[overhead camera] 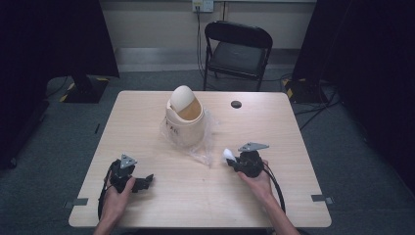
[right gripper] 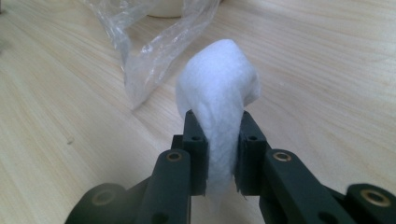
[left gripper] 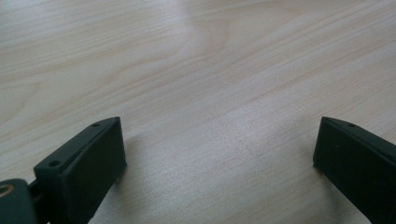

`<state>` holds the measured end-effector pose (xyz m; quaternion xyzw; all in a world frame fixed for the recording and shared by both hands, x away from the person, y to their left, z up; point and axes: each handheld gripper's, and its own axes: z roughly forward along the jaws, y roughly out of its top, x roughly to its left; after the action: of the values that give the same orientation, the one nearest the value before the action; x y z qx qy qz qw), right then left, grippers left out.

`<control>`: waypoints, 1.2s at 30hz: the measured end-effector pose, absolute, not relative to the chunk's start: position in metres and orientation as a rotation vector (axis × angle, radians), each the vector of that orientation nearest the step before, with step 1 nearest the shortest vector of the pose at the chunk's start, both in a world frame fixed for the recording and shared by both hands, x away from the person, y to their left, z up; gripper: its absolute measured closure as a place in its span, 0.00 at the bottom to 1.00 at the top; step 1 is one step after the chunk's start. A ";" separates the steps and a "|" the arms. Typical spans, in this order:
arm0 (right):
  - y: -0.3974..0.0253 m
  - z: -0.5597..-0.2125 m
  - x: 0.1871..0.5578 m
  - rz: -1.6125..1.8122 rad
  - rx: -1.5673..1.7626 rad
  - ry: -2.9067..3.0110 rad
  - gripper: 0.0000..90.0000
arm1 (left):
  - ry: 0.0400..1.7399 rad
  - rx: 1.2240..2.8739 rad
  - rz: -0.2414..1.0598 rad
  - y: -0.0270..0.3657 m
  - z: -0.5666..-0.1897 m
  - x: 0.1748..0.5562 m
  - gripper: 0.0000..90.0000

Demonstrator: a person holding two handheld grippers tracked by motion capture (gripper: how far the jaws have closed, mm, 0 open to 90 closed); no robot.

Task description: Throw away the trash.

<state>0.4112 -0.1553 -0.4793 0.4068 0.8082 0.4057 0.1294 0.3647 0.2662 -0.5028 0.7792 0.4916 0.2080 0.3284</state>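
A small beige bin (overhead camera: 184, 117) with a domed swing lid stands mid-table, a clear plastic bag (overhead camera: 203, 144) spread under and beside it. My right gripper (overhead camera: 232, 159) is shut on a white wad of tissue (right gripper: 219, 98), pinched between its two jaws just above the tabletop, close to the bag's near corner (right gripper: 154, 51). My left gripper (overhead camera: 147, 181) rests low near the table's front left. Its jaws stand wide apart over bare wood, with nothing between its fingers (left gripper: 88, 163).
The light wooden table (overhead camera: 147, 112) has a dark cable hole (overhead camera: 236, 104) at the back right of the bin. A black folding chair (overhead camera: 237, 49) stands behind the far edge. Tape marks (overhead camera: 323, 198) sit near the front corners.
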 end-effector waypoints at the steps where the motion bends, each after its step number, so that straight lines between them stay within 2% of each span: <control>1: -0.155 -0.478 0.411 1.185 1.186 2.348 0.87 | 1.287 2.039 0.545 0.266 -0.503 0.365 0.02; 15: -0.156 -0.464 0.416 1.258 1.201 2.348 0.88 | 1.300 2.027 0.546 0.265 -0.503 0.362 0.03; 36: -0.132 -0.428 0.441 1.354 1.123 2.355 0.88 | 1.283 2.036 0.538 0.267 -0.503 0.362 0.03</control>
<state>0.4407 -0.1316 -0.4284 0.3801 0.7971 0.4583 0.1009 0.3619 0.2668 -0.5029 0.7789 0.4910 0.2060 0.3314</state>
